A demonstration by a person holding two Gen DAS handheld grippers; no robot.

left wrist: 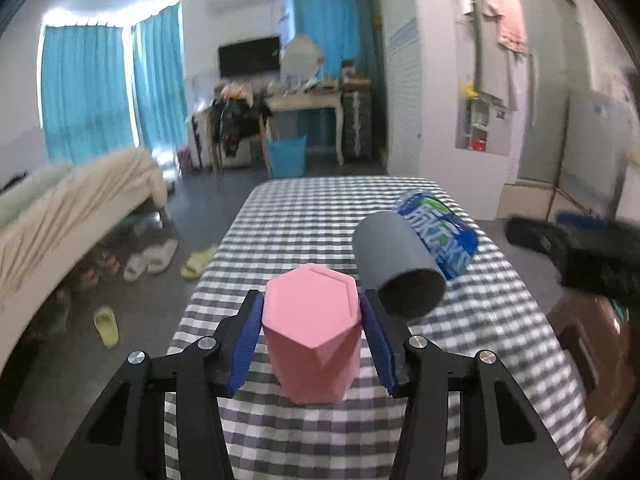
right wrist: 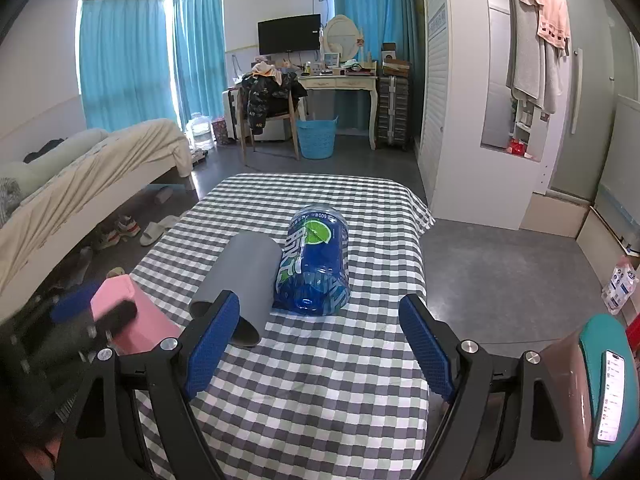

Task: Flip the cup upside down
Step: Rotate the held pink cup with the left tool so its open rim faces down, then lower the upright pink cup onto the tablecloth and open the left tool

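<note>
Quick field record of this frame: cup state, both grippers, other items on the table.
cup: pink hexagonal cup, closed base up, standing on the checkered tablecloth
left gripper: fingers either side of the pink cup, narrow gaps visible at both pads
right gripper: open, empty, above the cloth
grey cup: lying on its side, mouth toward the cameras
blue bottle: lying on its side, against the grey cup
phone: right edge, screen lit

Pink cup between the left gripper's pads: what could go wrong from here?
1. The pink hexagonal plastic cup stands closed end up; the left gripper straddles it with small gaps, so an uneven retreat may tip it.
2. The grey cylindrical cup lies close by on its side against the blue plastic bottle and could be knocked rolling.
</note>
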